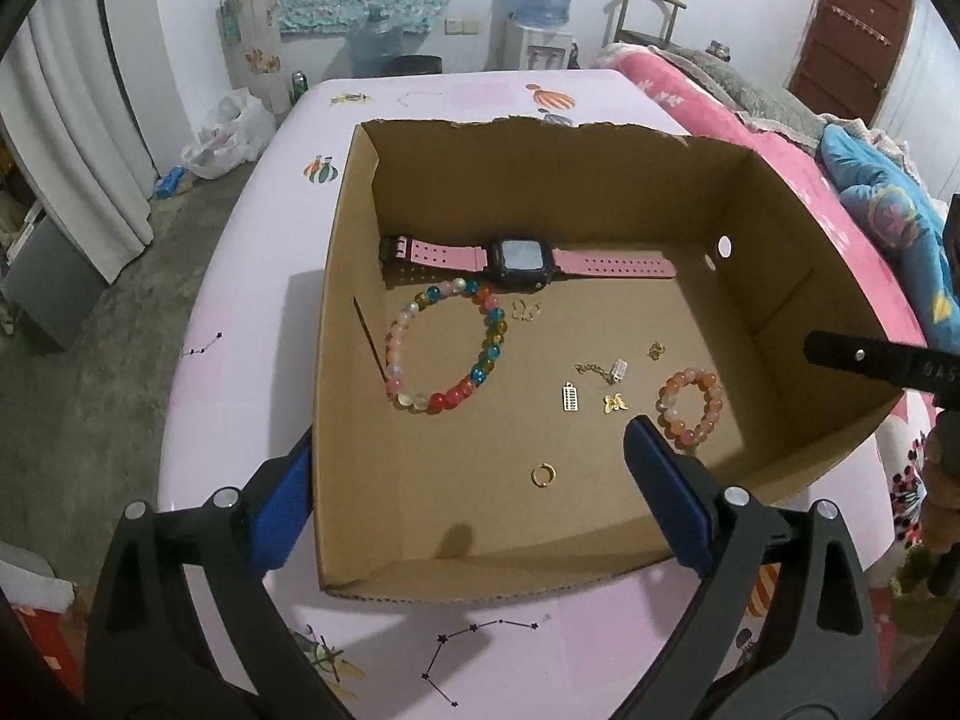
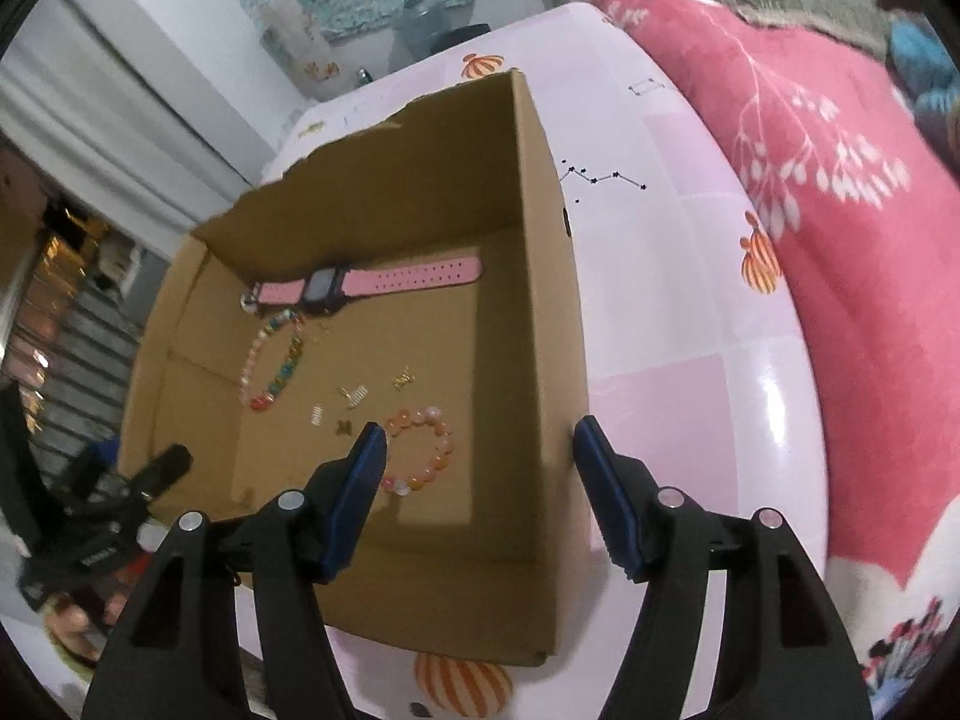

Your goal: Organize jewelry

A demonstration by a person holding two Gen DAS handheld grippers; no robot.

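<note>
An open cardboard box (image 1: 348, 276) sits on the pink table. Inside lie a pink-strapped watch (image 1: 522, 261), a large multicoloured bead bracelet (image 1: 447, 354), a small orange bead bracelet (image 1: 690, 405), a gold ring (image 1: 543, 474) and several small gold charms (image 1: 600, 387). My left gripper (image 1: 468, 468) is open and empty, straddling the box's near-left wall. In the right wrist view my right gripper (image 2: 480, 450) is open and empty, straddling the box's right wall (image 2: 552, 300); the watch (image 2: 360, 285) and the orange bracelet (image 2: 420, 450) show there too.
The table (image 1: 252, 252) has a pink patterned cloth. A pink blanket (image 2: 810, 180) lies on a bed to the right. The other gripper's black tip (image 1: 870, 357) shows at the box's right edge. A water dispenser (image 1: 540, 18) and curtains stand behind.
</note>
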